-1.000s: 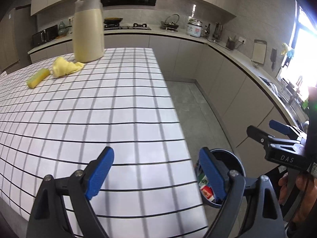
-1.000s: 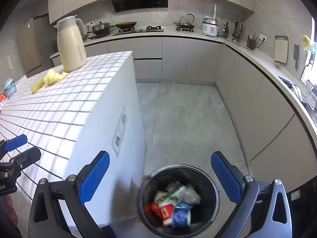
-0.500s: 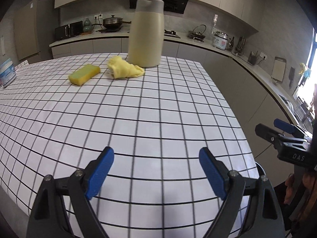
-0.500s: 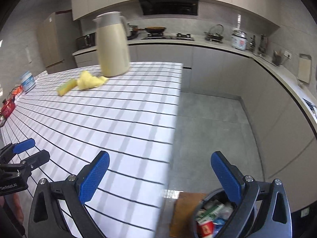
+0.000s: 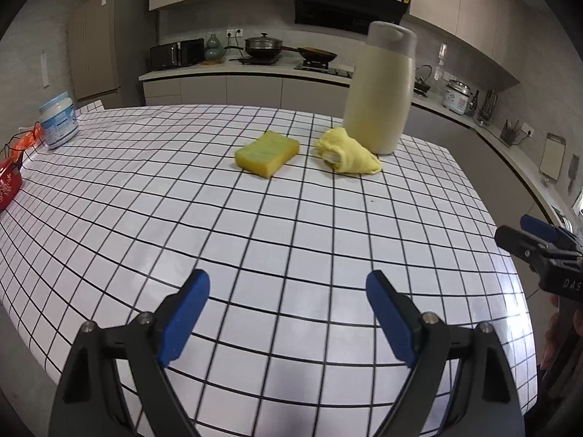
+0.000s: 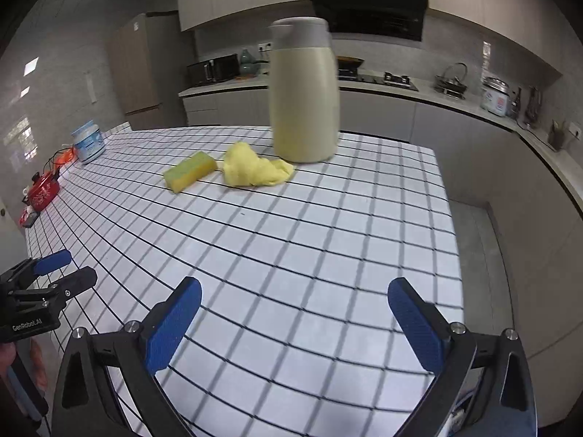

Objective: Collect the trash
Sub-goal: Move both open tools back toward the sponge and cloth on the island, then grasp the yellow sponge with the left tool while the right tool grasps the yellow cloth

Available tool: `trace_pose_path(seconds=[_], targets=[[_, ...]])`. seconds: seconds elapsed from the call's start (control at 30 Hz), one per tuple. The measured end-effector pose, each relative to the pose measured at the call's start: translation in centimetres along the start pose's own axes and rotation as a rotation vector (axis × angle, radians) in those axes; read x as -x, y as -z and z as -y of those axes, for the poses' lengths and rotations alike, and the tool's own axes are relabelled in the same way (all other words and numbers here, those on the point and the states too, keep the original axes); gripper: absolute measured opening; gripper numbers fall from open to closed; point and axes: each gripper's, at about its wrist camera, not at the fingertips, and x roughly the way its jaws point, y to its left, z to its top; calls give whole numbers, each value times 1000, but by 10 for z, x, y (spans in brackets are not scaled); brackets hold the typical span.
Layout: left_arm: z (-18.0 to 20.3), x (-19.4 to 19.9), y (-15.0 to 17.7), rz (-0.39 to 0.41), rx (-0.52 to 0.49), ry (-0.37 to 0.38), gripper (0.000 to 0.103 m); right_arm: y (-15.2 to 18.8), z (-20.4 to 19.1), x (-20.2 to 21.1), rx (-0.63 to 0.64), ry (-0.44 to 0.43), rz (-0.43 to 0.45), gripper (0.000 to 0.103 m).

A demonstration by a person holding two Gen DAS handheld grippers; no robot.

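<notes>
Left gripper (image 5: pixel 288 313) sits at the bottom of its own view with the blue pads spread wide, nothing between them, just the checked tablecloth (image 5: pixel 255 255) underneath. Same story for the right gripper (image 6: pixel 293 322): jaws wide apart and empty, hanging over the near right part of the table. Each one also pokes into the other's picture, the right at the right edge of the left view, the left at the lower left edge of the right view.

Moving out from the jaws, the middle of the table is bare grid. Further up, centre of the frame, there's a yellow sponge (image 5: pixel 267 153) lying flat, and just to the right of it a crumpled yellow cloth (image 5: pixel 348 156). The cloth sits right up against the base of a tall cream jug (image 5: pixel 380 87) with a grey lid on; it's upright, and you can't see what's inside it.

Far left edge of the table: a white tub with a blue label (image 5: pixel 58 120), lid on, contents hidden. Below it, a red pot (image 6: pixel 43 189) at the very edge, can't tell if anything's in it, plus some orange wrapper-looking stuff (image 6: pixel 65 156) between the tub and the pot, which is the only trash-like thing I can spot.

Back counter in the upper part has a microwave (image 5: pixel 178 52), a lidded pan (image 5: pixel 263 45) and a rice cooker (image 5: pixel 457 96) off to the right.
</notes>
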Motion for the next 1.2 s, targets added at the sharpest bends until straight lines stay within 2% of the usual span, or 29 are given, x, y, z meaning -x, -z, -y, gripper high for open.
trace_pose_path(seconds=[0.33, 0.7, 0.9, 1.07, 1.2], targets=[[-40, -45, -42, 3, -15, -30, 89, -42, -43, -64, 65, -52, -11, 103], [-38, -142, -95, -53, -59, -11, 89, -93, -46, -169, 77, -62, -77, 103], [-37, -186, -112, -94, -61, -3, 89, -106, -42, -223, 101, -84, -131, 103], [-34, -210, -120, -129, -64, 18, 89, -114, -39, -258, 95, -91, -166, 94], [-30, -218, -124, -136, -67, 26, 89, -120, -37, -270, 90, -94, -171, 91]])
